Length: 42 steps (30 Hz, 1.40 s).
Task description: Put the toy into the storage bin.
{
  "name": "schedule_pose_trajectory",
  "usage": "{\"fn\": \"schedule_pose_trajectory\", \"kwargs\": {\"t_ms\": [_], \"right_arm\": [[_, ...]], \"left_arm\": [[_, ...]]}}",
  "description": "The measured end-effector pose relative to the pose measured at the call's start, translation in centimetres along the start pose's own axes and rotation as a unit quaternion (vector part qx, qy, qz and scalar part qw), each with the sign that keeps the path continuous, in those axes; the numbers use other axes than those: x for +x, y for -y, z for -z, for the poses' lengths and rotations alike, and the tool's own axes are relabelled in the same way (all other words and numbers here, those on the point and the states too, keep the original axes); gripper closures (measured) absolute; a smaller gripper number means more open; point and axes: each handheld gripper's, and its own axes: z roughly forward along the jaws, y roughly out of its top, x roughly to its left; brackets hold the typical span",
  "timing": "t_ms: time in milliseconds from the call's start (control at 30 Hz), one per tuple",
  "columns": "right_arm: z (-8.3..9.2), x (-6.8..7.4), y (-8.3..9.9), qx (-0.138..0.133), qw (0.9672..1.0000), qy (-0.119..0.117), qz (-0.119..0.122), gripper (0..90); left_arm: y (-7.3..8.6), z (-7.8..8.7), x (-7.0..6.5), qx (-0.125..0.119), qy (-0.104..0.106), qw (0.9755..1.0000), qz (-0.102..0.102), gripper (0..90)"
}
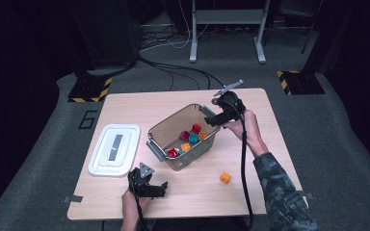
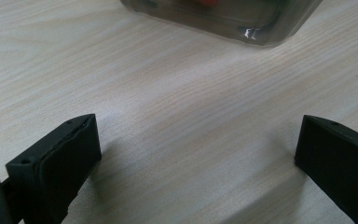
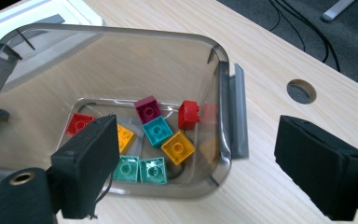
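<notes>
Over the clear tub (image 1: 185,139), I'm holding my right tongs (image 3: 193,175) wide, nothing gripped; left tongs (image 2: 198,158) resting wide on bench (image 2: 177,116), empty.

Left gripper (image 2: 198,154) seen along its own two black jaws, rising from the lower corners of the frame. Left-hand jaw at lower left, blunt tip canted toward centre, small hole on its upper face. Right-hand jaw at lower right, cut off by the frame edge. Jaws set wide apart, nothing between them, bare table (image 2: 168,93) across the gap. Table surface pale wood, grain running diagonally from lower left to upper right, soft shadow beside each jaw. Clear plastic container (image 2: 242,21) at top centre to upper right, rounded lower corner resting on the wood, well apart from both jaws. Blurred red-orange shape (image 2: 208,3) showing through its wall at the top edge; identity not discernible.
</notes>
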Motion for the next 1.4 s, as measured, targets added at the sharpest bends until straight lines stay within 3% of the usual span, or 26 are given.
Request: {"fn": "schedule_pose_trajectory", "kwargs": {"t_ms": [300,467,733,1400], "right_arm": [[2.4,-1.0,4.5,-0.004,0.9999,0.01,-0.013,5.4],[2.6,-1.2,6.8,0.005,0.9997,0.01,-0.023,2.4],[1.1,-0.3,10.7,0.033,0.999,0.002,-0.03,0.0],[-1.7,2.8,16.0,0.081,0.996,-0.027,-0.025,0.0]], "left_arm": [[0.0,0.0,0.0,0.003,0.0,1.0,-0.001,0.0],[0.0,0.0,0.0,0.003,0.0,1.0,-0.001,0.0],[0.0,0.0,0.0,0.003,0.0,1.0,-0.001,0.0],[0.0,0.0,0.0,0.003,0.0,1.0,-0.001,0.0]]}}
